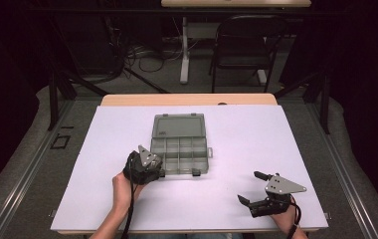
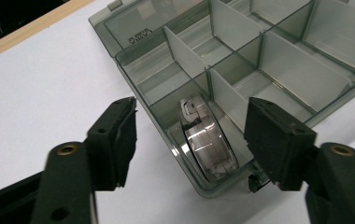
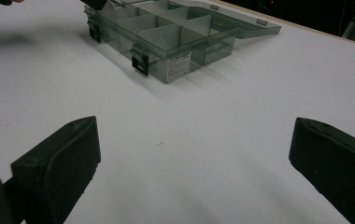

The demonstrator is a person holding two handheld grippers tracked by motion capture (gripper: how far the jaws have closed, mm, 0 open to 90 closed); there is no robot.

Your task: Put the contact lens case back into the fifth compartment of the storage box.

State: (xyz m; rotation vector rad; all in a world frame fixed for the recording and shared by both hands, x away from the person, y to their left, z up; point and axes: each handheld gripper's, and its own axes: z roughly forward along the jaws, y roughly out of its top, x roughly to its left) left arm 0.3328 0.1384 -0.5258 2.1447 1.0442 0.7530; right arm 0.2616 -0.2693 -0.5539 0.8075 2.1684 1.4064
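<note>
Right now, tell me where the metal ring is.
In the left gripper view, the metal ring stands on edge in the organizer box's near corner compartment, between the open left gripper's jaws.

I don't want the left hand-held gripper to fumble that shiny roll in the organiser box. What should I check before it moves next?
1. Lid of the smoky transparent plastic compartment box folded back: ok.
2. Shiny silver tape-like roll seated in the near corner compartment, standing on edge and leaning: ok.
3. Left hand-held gripper open, jaws either side of the roll and touching nothing: ok.
4. Jaw clearance from the box wall and the grey divider: cannot tell.
5. Right hand-held gripper open, well away over the white table sheet: ok.
</note>
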